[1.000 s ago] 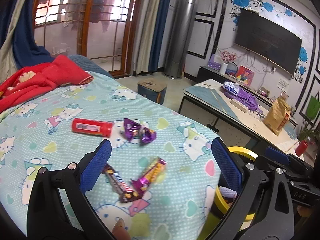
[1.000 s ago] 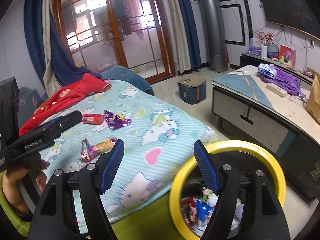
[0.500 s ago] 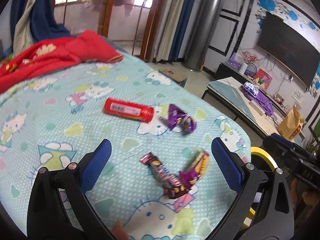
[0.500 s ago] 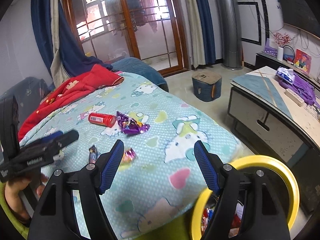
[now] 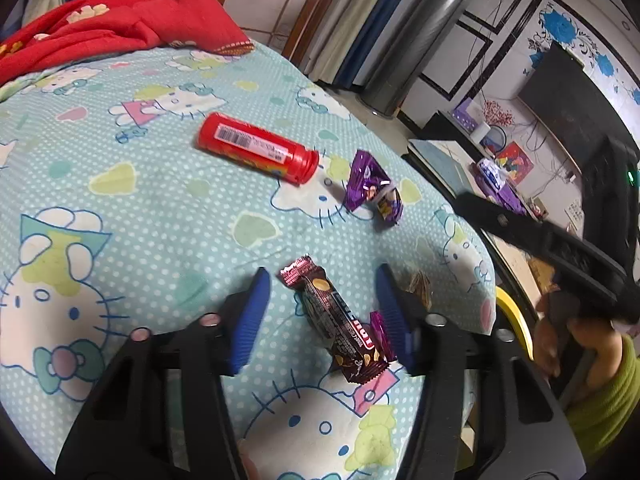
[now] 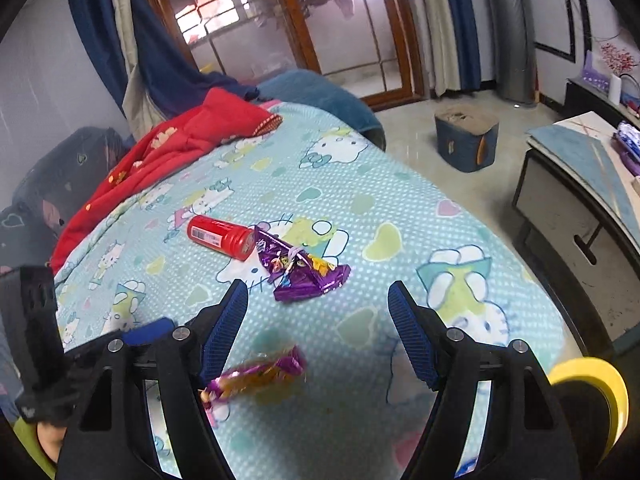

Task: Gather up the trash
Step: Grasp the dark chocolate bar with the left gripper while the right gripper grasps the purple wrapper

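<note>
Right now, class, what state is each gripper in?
Left gripper: open, empty, straddling the dark candy bar wrapper.
Right gripper: open, empty, above the orange-purple wrapper.

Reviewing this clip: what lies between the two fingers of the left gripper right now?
In the left wrist view, the dark brown candy bar wrapper lies on the blanket between the open fingers of the left gripper; neither pad touches it yet.

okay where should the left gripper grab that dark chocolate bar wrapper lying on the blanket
Grip the chocolate bar wrapper across its narrow middle, coming straight down from above. It lies flat and long between the open left gripper, so the fingers should close on its long edges, not the crimped ends.
</note>
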### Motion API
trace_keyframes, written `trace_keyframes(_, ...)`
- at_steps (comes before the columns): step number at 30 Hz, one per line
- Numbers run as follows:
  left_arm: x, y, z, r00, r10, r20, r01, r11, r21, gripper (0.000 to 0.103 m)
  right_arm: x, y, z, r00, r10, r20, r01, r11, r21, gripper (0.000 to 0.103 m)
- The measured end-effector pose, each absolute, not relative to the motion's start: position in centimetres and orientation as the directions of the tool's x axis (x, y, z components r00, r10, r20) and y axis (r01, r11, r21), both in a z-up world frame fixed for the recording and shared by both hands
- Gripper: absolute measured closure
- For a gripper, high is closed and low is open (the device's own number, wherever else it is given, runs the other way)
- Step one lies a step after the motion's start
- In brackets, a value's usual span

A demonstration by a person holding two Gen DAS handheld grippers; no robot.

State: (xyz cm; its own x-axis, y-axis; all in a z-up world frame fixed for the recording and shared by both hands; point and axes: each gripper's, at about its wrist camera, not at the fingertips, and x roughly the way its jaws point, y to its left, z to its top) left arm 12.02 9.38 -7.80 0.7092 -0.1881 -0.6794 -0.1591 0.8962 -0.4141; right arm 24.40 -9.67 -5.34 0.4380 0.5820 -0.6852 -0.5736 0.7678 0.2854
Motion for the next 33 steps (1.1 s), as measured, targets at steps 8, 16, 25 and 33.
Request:
trace_keyframes(8, 12.3, 9.4, -9.3, 0.676, -0.224, -0.702, -0.164, 0.883, -0.44, 0.078, 26.3, -6.4, -6.8, 0.4, 0.555, -0.729, -0.615, 0.753, 0.236, 0.033)
trace_keyframes(16, 12.0, 9.8, -9.5, 0.675, -0.24, -0.698, -0.168, 0.871, -0.462, 0.085, 27.9, -3.8, -9.0, 0.367, 0.51, -0.778, -0.624, 0.755, 0.2, 0.051)
trace_keyframes(25, 11.8, 10.0, -9.3, 0.683, -0.242, -0.689, -0.17, 0.865, -0.472, 0.088, 26.6, -5.9, -9.6, 0.386, 0.516, -0.765, -0.591, 0.775, 0.224, 0.096)
trace_keyframes(33, 10.9, 10.1, -7.1, 0.736, -0.187, -0.651, -0.157, 0.887, -0.433, 0.09, 25.0, -9.9, -9.4, 0.43, 0.544, -0.721, -0.533, 0.797, 0.283, 0.096)
